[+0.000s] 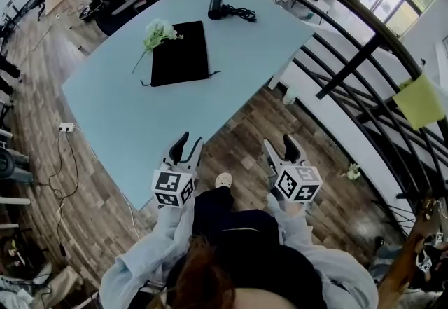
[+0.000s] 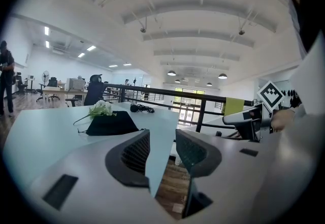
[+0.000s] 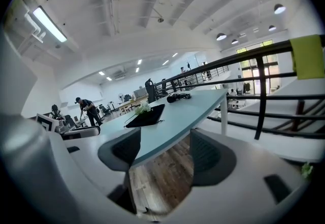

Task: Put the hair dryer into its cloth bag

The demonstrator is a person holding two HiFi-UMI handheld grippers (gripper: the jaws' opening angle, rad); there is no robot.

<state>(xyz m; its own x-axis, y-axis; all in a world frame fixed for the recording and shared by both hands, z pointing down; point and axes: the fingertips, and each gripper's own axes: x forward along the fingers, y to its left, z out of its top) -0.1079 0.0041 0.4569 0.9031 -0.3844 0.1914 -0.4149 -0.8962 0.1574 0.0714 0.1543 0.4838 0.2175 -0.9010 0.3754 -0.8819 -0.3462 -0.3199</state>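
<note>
The hair dryer (image 1: pixel 216 8) lies with its cord at the far end of the pale blue table (image 1: pixel 133 118), at 1 o'clock from the flat black cloth bag (image 1: pixel 180 55). A white flower (image 1: pixel 158 34) lies over the bag's 10 o'clock corner. At 6 o'clock, by the table's near edge, the left gripper (image 1: pixel 190 139) and right gripper (image 1: pixel 278 143) hang, the 2 pairs of jaws apart and empty.
</note>
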